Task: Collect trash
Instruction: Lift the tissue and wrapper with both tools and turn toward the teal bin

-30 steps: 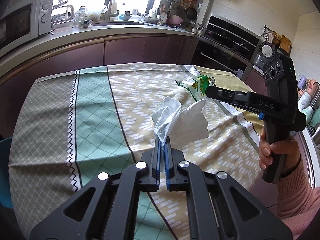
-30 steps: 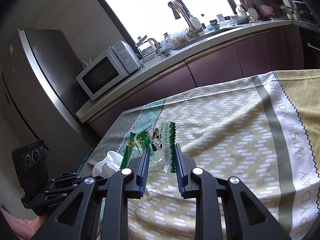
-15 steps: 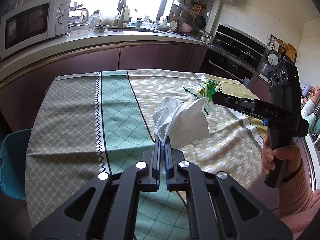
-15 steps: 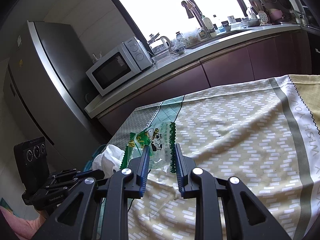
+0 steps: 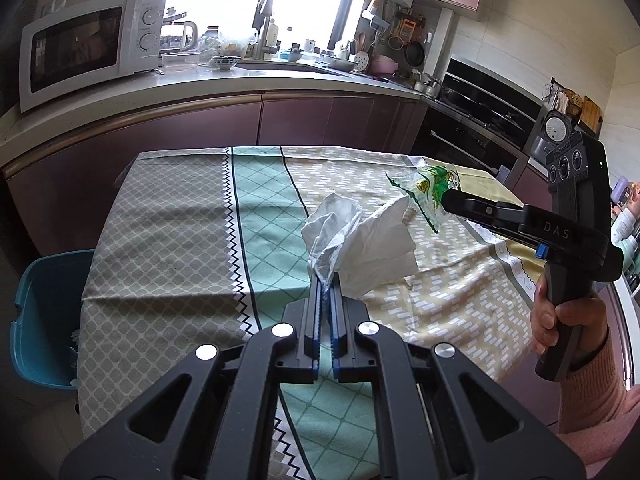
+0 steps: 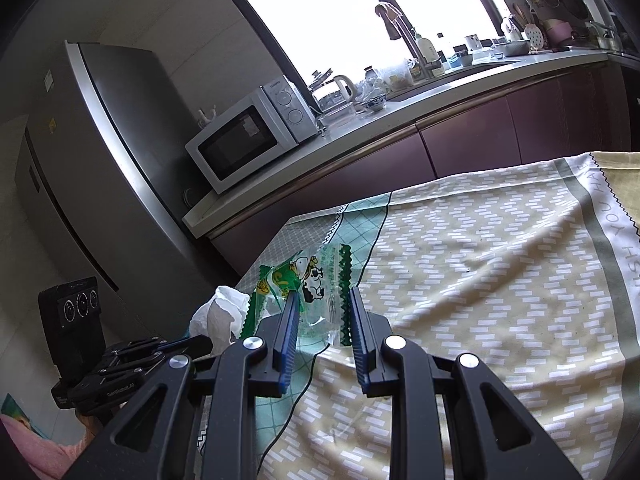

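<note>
My left gripper (image 5: 327,285) is shut on a crumpled white tissue (image 5: 360,248) and holds it above the patterned tablecloth (image 5: 168,240). My right gripper (image 6: 323,305) is shut on a clear and green snack wrapper (image 6: 316,292) printed with a cartoon cow, also held above the table. In the left wrist view the right gripper (image 5: 450,200) is at the right with the wrapper (image 5: 426,190) at its tip. In the right wrist view the left gripper (image 6: 200,345) and the tissue (image 6: 218,316) show at the lower left.
A blue bin (image 5: 44,320) stands on the floor off the table's left edge. A kitchen counter (image 5: 200,84) with a microwave (image 5: 86,46) runs behind the table. A fridge (image 6: 92,176) stands at its end. An oven (image 5: 480,120) is at the right.
Both grippers have pulled back and swung left with their loads. More of the table's left edge and the blue bin have come into the left wrist view.
</note>
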A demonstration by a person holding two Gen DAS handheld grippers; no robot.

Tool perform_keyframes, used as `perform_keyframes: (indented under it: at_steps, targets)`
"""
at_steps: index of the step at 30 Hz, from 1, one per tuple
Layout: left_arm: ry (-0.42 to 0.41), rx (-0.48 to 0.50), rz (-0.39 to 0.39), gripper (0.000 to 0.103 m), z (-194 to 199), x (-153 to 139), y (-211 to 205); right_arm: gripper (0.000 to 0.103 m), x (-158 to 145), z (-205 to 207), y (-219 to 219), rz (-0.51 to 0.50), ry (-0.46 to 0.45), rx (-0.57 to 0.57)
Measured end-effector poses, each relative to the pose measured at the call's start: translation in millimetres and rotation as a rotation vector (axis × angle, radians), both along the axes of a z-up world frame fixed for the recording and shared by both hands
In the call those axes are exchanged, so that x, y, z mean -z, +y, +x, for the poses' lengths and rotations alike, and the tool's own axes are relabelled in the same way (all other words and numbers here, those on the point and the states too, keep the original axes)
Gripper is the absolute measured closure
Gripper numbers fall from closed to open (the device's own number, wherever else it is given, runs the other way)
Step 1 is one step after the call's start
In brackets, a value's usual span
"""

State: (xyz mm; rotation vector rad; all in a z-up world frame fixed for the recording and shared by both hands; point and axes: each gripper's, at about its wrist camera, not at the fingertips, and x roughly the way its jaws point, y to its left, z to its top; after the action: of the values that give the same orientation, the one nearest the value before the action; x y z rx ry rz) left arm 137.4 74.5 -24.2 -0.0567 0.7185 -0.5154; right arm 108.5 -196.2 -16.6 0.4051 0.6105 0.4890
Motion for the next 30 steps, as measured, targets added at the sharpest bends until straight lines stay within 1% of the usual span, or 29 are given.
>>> perform_keyframes:
  at_steps: [30]
  targets:
    - [-0.022,-0.131,-0.015,0.099,-11.4,-10.1,70.2,0.080,-8.4,4.7,61.6,0.010,-0.010,-0.103]
